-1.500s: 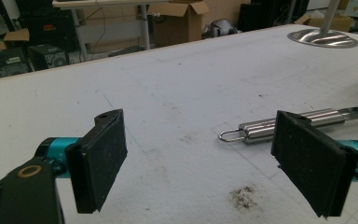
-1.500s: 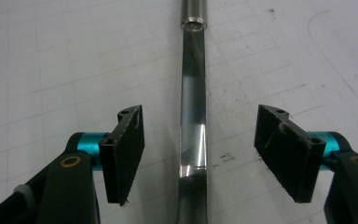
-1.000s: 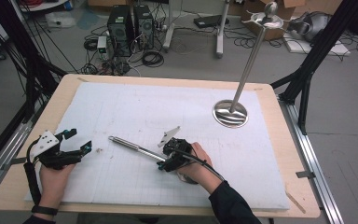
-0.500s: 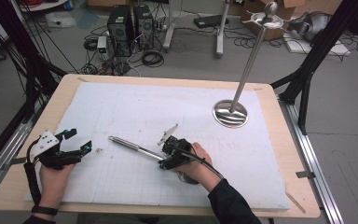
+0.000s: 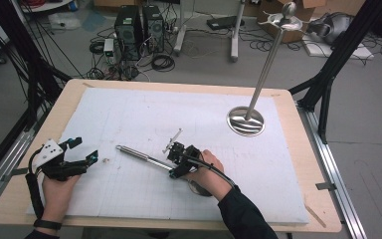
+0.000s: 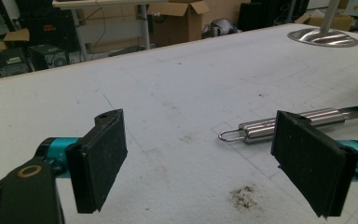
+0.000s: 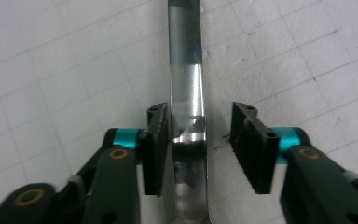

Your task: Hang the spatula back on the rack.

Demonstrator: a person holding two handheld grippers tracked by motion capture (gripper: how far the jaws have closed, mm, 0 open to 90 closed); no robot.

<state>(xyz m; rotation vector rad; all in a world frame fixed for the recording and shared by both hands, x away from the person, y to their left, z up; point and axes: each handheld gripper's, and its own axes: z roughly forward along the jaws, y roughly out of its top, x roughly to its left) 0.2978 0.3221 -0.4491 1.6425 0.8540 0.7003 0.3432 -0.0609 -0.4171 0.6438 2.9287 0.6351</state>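
A long steel utensil [image 5: 139, 155] lies on the white mat [image 5: 144, 114], its round handle with a wire loop pointing left. My right gripper [image 5: 177, 158] points down over its flat shaft [image 7: 186, 79]. The jaws have just been closing with the shaft between them. In the right gripper view [image 7: 200, 140] one pad sits against the shaft's edge and the other stands a small gap away. My left gripper [image 5: 85, 149] rests on the mat at the left, open and holding nothing. In the left gripper view [image 6: 205, 158] the utensil's handle end [image 6: 261, 128] lies just beyond its jaws.
A steel stand with a round base [image 5: 246, 121] and a tall pole rises at the back right of the mat. Wooden table edges [image 5: 298, 129] frame the mat. A small dark stain [image 6: 242, 197] marks the mat near the left gripper.
The right gripper has settled slightly lower over the utensil's shaft, with its jaws drawn closer together. The left hand and the utensil have stayed where they were.
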